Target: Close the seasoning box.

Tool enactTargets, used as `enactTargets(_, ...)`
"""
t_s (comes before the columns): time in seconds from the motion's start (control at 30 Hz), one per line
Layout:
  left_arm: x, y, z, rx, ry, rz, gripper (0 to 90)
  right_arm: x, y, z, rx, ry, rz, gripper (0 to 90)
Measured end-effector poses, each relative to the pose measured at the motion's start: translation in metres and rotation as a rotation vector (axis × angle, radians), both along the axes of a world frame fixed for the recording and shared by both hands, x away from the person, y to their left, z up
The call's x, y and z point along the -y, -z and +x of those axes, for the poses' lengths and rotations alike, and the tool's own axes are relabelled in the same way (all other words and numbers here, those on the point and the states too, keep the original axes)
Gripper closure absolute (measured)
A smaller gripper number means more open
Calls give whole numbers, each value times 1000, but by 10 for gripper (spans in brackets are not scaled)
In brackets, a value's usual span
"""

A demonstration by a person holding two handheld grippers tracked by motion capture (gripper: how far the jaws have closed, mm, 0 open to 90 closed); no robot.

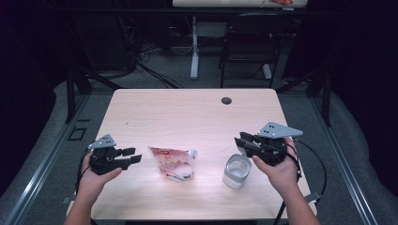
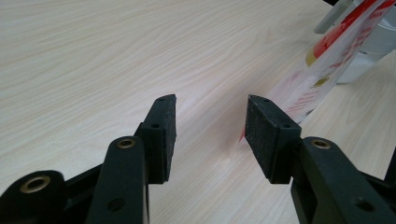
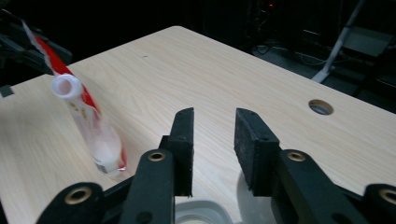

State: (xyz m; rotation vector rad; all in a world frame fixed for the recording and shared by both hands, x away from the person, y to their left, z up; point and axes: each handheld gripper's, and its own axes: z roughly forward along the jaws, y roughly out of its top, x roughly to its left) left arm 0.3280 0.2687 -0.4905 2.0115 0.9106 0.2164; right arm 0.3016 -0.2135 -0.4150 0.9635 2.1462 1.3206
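Here, right tool (image 1: 242,142) open above cup (image 1: 236,171); pouch (image 1: 172,163) standing nearby.

Pale wooden table (image 1: 187,112) (cable hole (image 1: 226,101) at back), grey floor (image 1: 164,70) — dark chair (image 1: 248,44), black surroundings

Red-and-clear spouted pouch (image 1: 172,163) standing at table's near middle; clear round container (image 1: 236,171) upright, near its right, apart.
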Motion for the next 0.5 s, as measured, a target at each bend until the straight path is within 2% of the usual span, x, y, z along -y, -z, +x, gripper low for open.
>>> enactTargets(0.2,0,0,0,1,-3,-2,536,12,2,3,5,51,0,771)
enactTargets(0.33,0,0,0,1,-9,-2,535,20,4,6,4,92,-17,824)
enactTargets(0.5,0,0,0,3,-11,4,535,33,8,10,3,155,-2,896)
